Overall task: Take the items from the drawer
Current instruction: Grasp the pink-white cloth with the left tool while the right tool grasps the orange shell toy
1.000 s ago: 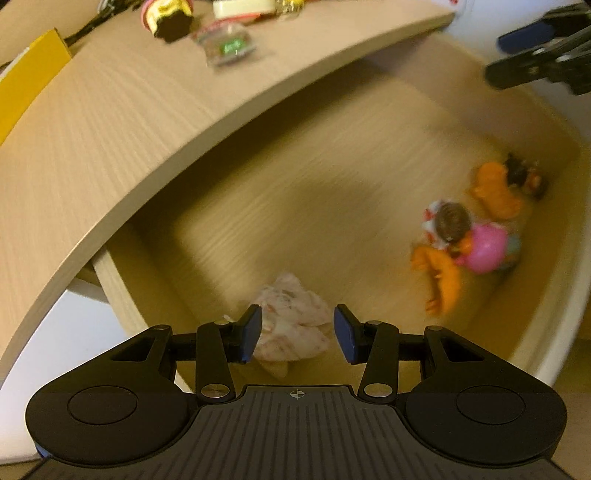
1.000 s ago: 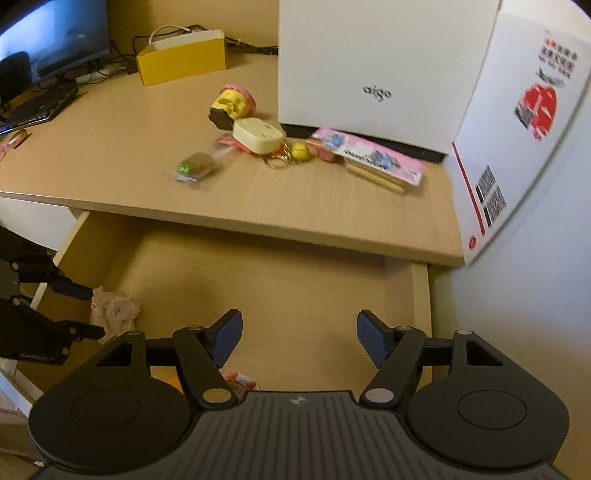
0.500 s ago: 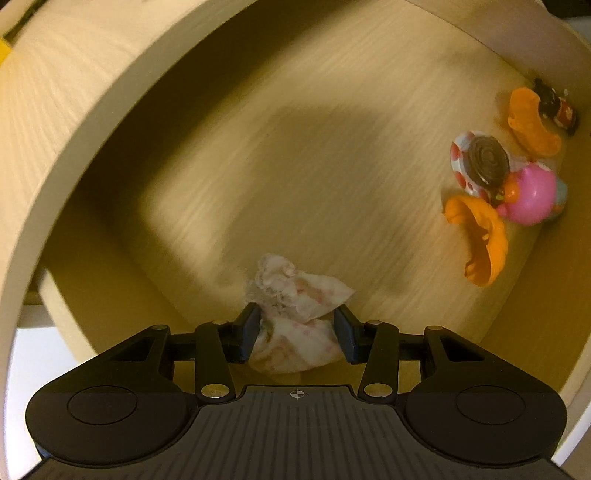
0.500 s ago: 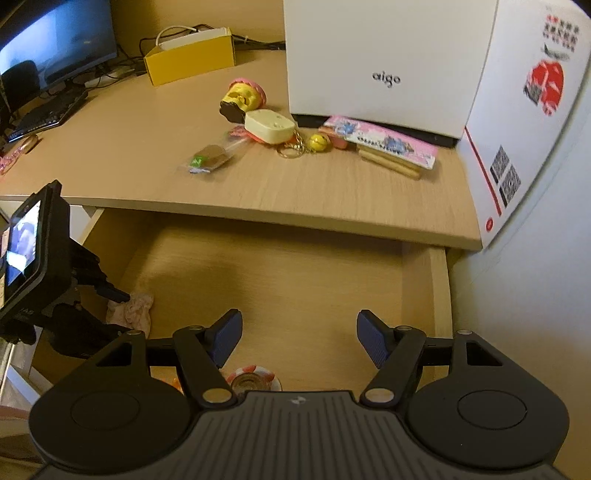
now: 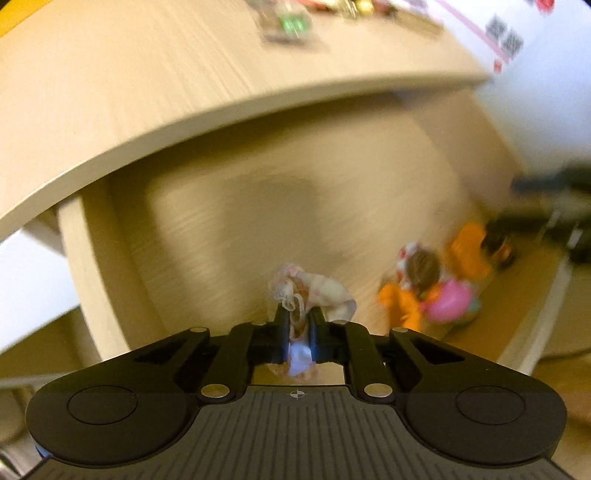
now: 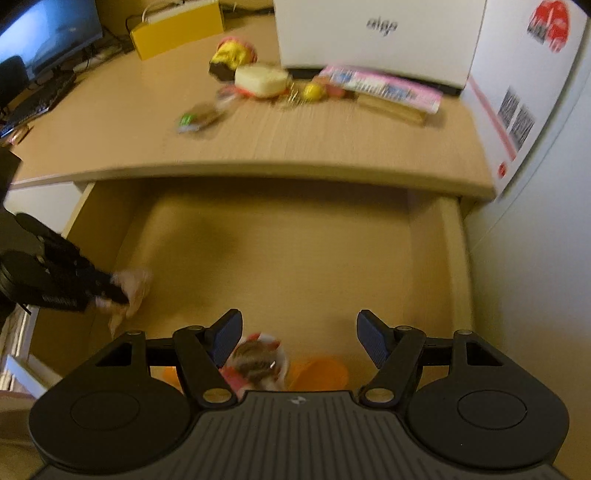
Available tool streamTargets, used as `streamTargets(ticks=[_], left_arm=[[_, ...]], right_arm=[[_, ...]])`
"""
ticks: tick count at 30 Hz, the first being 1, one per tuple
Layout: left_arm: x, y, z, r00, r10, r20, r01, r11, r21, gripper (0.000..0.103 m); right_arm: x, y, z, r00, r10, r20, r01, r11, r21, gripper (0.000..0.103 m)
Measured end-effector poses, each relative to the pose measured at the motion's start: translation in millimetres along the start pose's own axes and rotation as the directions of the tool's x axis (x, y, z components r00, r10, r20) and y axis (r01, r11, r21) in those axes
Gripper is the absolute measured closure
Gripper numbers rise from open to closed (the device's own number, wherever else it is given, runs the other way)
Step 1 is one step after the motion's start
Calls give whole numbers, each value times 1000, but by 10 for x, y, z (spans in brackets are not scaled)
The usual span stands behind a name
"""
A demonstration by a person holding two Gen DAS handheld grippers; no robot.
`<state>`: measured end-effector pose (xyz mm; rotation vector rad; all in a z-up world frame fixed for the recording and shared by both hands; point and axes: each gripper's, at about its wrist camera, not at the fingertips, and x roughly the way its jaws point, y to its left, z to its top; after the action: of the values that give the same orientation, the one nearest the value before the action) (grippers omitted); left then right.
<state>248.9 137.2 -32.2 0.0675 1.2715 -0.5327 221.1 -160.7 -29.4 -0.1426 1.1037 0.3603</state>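
My left gripper [image 5: 298, 321] is shut on a crumpled pink-and-white wrapper [image 5: 321, 291], which bulges out above its pads over the floor of the open wooden drawer [image 5: 229, 229]. The right wrist view shows the same left gripper [image 6: 122, 295] at the drawer's left side with the wrapper [image 6: 135, 284] in it. My right gripper [image 6: 299, 338] stands open above the drawer's front, nothing between its fingers. Under it lie a red-and-white swirl toy [image 6: 258, 360] and an orange piece [image 6: 321, 373]. In the left wrist view those toys, an orange one [image 5: 469, 251] and a pink ball [image 5: 448, 304], sit in the drawer's right corner.
On the desk top [image 6: 129, 122] lie a yellow-topped toy [image 6: 231, 55], a cream case [image 6: 262, 79], a green-labelled packet [image 6: 199, 118] and a pink booklet [image 6: 384, 86]. A white box [image 6: 376, 33] stands behind them, a yellow box [image 6: 177, 29] and a monitor [image 6: 44, 33] at the far left.
My left gripper closed on the wrapper and lifted it off the drawer floor, swinging back so the desk edge shows again. The right gripper has tipped down a little over the toys.
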Motion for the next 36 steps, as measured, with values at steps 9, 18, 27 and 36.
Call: streamTargets(ticks=[9, 18, 27, 36], left_arm=[[-329, -81, -178, 996, -34, 86, 43, 994, -104, 90], [-498, 71, -390, 991, 15, 130, 10, 982, -189, 90], [-515, 162, -484, 991, 16, 136, 17, 971, -240, 90], [-493, 166, -487, 991, 15, 132, 19, 969, -246, 90]], right_arm=[[276, 647, -14, 978, 119, -172, -150, 973, -177, 34], [819, 1064, 38, 944, 41, -326, -157, 928, -338, 34], [1011, 1203, 0, 914, -20, -406, -178, 878, -444, 34], [1072, 1136, -80, 898, -35, -438, -181, 879, -441, 36]])
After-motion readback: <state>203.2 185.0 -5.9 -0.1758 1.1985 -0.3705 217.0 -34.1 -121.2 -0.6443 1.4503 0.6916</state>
